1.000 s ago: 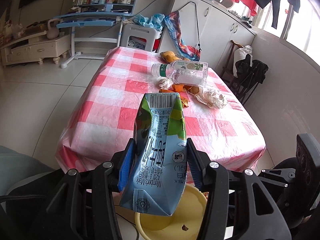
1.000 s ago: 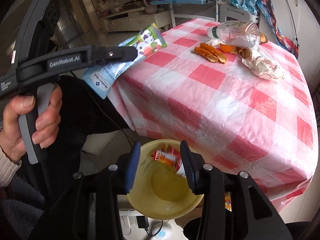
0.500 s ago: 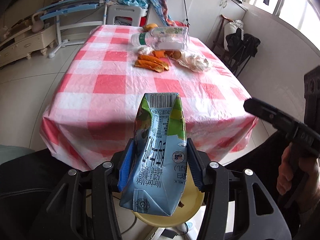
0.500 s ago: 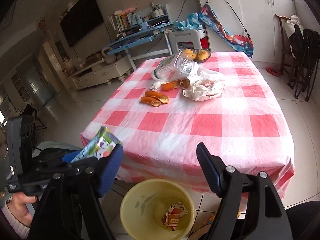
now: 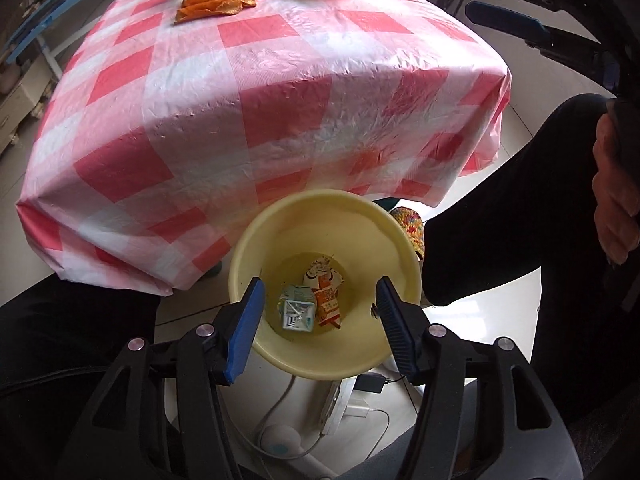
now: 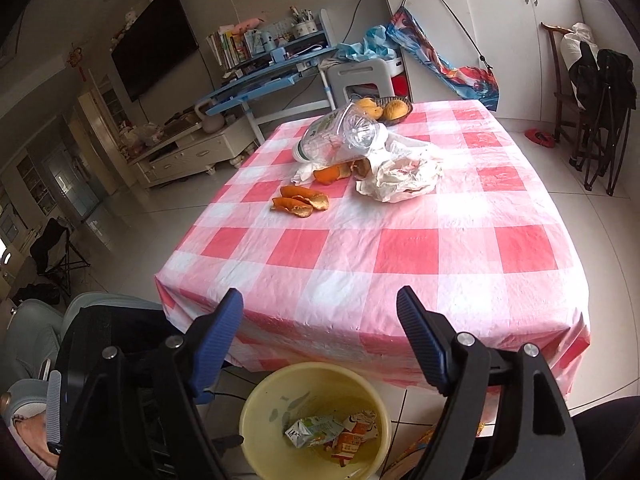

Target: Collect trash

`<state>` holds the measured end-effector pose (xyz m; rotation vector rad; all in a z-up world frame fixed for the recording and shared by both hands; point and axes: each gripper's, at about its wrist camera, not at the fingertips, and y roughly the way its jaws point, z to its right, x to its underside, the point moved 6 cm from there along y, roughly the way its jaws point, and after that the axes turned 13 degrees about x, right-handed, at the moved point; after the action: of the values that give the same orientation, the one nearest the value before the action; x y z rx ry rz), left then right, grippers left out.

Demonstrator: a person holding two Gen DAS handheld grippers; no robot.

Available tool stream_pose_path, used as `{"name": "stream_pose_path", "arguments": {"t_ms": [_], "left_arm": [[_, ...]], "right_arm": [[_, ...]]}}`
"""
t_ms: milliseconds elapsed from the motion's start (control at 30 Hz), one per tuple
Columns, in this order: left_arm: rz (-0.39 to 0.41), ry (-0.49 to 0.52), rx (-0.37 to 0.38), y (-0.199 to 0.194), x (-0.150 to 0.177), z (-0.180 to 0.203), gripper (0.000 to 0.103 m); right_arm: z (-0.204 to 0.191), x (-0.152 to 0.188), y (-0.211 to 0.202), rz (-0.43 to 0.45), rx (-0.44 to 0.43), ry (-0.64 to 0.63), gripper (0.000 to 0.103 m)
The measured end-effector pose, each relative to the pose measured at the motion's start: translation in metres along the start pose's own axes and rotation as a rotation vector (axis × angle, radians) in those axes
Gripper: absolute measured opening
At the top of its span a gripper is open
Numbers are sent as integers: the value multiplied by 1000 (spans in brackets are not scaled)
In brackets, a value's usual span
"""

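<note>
Below, the milk carton (image 5: 297, 307) lies in the yellow bin (image 5: 280, 360), clear of the left gripper's (image 5: 318, 312) opening, empty jaws.

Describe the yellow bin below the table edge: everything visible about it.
The yellow bin is a round, pale yellow, plastic-looking tub, upright on the floor, against the overhanging checked tablecloth. Its inside is smudged. At the bottom lie a crumpled green-and-white milk carton and an orange-and-white carton, touching. The left tool hangs open above it.
</note>
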<state>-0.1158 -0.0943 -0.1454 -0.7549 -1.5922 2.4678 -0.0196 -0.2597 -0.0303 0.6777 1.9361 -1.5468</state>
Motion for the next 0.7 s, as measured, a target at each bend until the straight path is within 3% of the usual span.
{"name": "stream_pose_path", "arguments": {"t_ms": [67, 133, 233, 333, 467, 700], "left_arm": [[61, 15, 8, -10, -5, 2, 57], [165, 27, -3, -29, -16, 2, 66], [355, 3, -64, -63, -29, -7, 85], [492, -61, -118, -90, -33, -23, 89], [554, -137, -138, -104, -36, -39, 90], [564, -132, -168, -105, -36, -41, 90]], "right_arm": [[1, 0, -1, 2, 2, 3, 77], [1, -1, -1, 7, 3, 6, 77], [0, -1, -2, 17, 1, 4, 77], [-3, -1, -2, 20, 4, -6, 78], [-6, 0, -2, 22, 9, -26, 78], [-12, 3, 1, 18, 22, -55, 80]]}}
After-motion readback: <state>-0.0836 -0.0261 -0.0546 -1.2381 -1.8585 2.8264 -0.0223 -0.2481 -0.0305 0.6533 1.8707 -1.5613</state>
